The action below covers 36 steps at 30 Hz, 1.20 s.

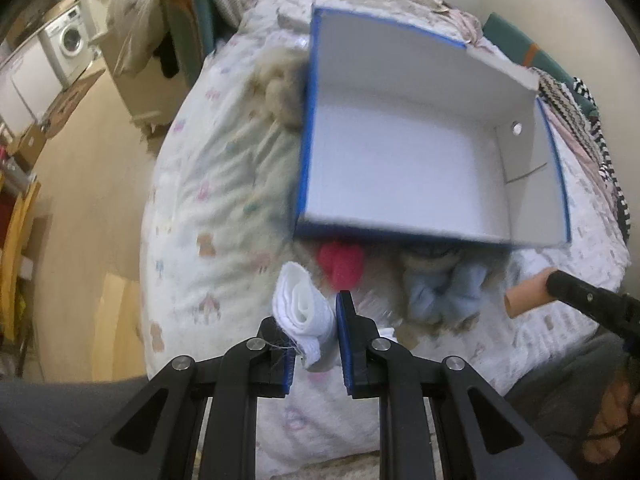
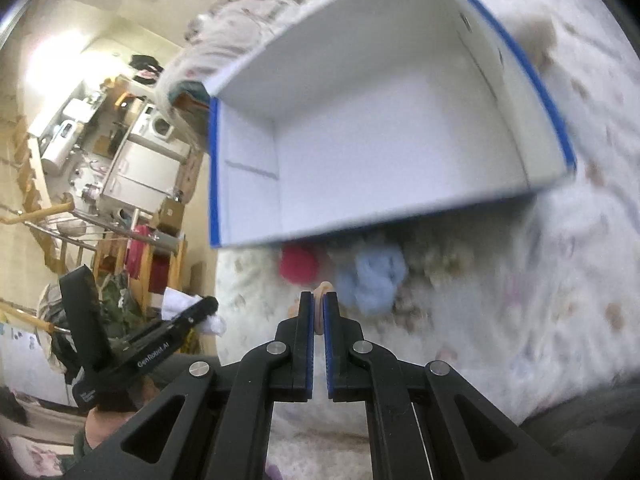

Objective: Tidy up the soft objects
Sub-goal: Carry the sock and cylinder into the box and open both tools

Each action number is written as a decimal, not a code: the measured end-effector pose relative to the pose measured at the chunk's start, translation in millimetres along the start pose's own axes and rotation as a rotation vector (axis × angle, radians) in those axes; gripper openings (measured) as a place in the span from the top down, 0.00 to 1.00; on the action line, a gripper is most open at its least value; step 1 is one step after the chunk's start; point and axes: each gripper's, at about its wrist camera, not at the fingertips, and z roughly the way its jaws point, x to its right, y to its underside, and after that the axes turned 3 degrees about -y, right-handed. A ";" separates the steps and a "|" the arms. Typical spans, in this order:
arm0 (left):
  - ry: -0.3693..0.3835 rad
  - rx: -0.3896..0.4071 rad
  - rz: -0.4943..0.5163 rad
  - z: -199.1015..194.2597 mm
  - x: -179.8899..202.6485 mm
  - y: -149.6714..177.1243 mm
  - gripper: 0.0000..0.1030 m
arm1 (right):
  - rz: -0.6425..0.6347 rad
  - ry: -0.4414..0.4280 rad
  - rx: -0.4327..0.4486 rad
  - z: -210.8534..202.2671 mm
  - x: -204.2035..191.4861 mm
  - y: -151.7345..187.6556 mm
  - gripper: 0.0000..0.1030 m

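Now, both grippers loaded and hovering over the bed. Left gripper [image 1: 316, 320] clamped on a white rolled sock [image 1: 304, 312], blue pads pinching it from either side, roll standing up out of the fingers and leaning a touch left. Right gripper [image 2: 318, 312] squeezed nearly together on a thin tan sock [image 2: 322, 304], only a sliver of it showing between the pads in its own view; from the left wrist the same item [image 1: 526, 294] pokes out as a short tan tube at the gripper's tip. Straight ahead of both, the blue-edged box [image 1: 308, 128], white inside, nothing in it as far as visible, sitting on the patterned quilt [image 1: 224, 184]. Box opening lying directly forward along the fingers of each gripper, long side running across the view, near wall closest to the fingertips. Between grippers and box, resting on the quilt against that near wall: a red sock ball [image 1: 340, 264] and a pale blue bundle [image 1: 440, 292]. A beige fluffy item [image 1: 280, 92] beside the box's left wall. Left gripper looking marginally nearer the box, though hard to call. Next move, by judgement: carry forward over the near wall, then release inside.
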 end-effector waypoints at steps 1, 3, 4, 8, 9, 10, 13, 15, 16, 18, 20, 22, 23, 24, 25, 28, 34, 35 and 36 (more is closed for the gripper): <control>-0.001 0.015 0.012 -4.6 4.3 -8.3 0.84 | -0.015 0.001 0.015 -2.0 -4.6 -5.2 0.94; -0.003 0.037 0.033 -10.6 11.5 -21.8 0.84 | -0.036 0.003 0.038 -8.0 -10.2 -17.2 0.94; -0.008 0.050 0.046 -13.3 15.8 -29.8 0.84 | -0.043 0.004 0.048 -11.0 -11.4 -24.0 0.94; -0.031 0.087 0.088 -13.8 31.2 -59.4 0.84 | -0.079 0.017 0.088 -16.3 -17.0 -52.9 0.94; -0.032 0.089 0.095 -11.6 33.8 -64.4 0.84 | -0.088 0.023 0.096 -14.2 -17.6 -60.4 0.94; -0.037 0.091 0.105 -7.8 37.8 -71.0 0.84 | -0.092 0.028 0.103 -14.5 -16.5 -66.1 0.94; -0.051 0.092 0.128 6.8 46.9 -86.3 0.84 | -0.086 0.035 0.118 -10.4 -7.4 -83.1 0.94; -0.055 0.085 0.140 17.8 52.4 -94.8 0.84 | -0.077 0.046 0.123 -5.9 1.2 -90.6 0.94; -0.059 0.076 0.144 25.9 55.9 -99.1 0.84 | -0.071 0.052 0.123 -0.5 5.2 -94.3 0.94; -0.061 0.062 0.152 39.3 61.5 -103.6 0.84 | -0.062 0.063 0.126 8.1 16.6 -96.9 0.94; -0.057 0.049 0.157 54.9 65.8 -104.8 0.84 | -0.050 0.068 0.120 17.6 25.3 -99.2 0.94; -0.058 0.056 0.146 68.1 64.9 -104.9 0.84 | -0.033 0.074 0.107 26.6 33.3 -99.0 0.94; -0.067 0.058 0.138 74.3 63.9 -105.1 0.84 | -0.020 0.072 0.095 31.1 37.5 -98.3 0.94; -0.081 0.045 0.126 81.5 62.5 -106.3 0.84 | -0.012 0.073 0.085 34.5 40.9 -96.6 0.94; -0.067 0.019 0.109 88.9 62.0 -106.6 0.84 | -0.011 0.083 0.074 39.1 43.2 -96.2 0.94; -0.046 0.000 0.128 97.9 67.4 -104.6 0.84 | -0.018 0.110 0.046 50.1 45.7 -93.3 0.94; -0.053 -0.001 0.141 105.3 73.1 -108.6 0.84 | -0.044 0.157 -0.013 67.4 45.8 -92.3 0.94; -0.054 -0.004 0.140 106.4 73.7 -107.6 0.84 | -0.038 0.157 -0.020 69.8 46.5 -92.3 0.94; -0.057 -0.009 0.141 107.5 74.8 -107.5 0.84 | -0.036 0.159 -0.027 72.3 46.7 -92.0 0.94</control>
